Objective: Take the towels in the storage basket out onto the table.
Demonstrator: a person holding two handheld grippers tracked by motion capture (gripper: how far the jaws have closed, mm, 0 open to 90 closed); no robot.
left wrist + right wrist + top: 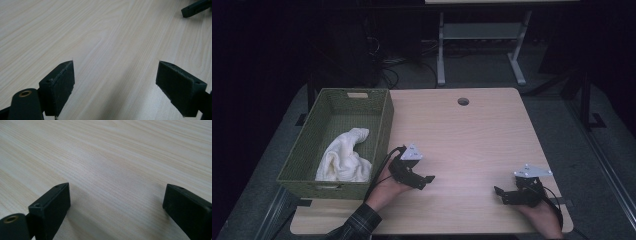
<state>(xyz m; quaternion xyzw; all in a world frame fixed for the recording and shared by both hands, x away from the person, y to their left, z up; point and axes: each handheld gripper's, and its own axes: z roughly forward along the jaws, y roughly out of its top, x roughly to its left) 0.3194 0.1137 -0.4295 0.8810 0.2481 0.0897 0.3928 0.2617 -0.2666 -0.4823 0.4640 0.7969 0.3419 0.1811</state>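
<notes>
Left gripper (428,178): fingers apart, holding nothing, low over surface (472,135).
Right gripper (499,191): fingers apart, holding nothing.
Towel (343,157): in basket (384,120).

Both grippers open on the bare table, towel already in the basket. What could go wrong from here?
1. The left gripper sits close beside the basket; swinging left could knock its near wall.
2. The towel lies bunched against that wall, one end draped up toward the rim, so a bump might spill it.
3. The right gripper points toward the left one; moving inward together risks a clash.
</notes>
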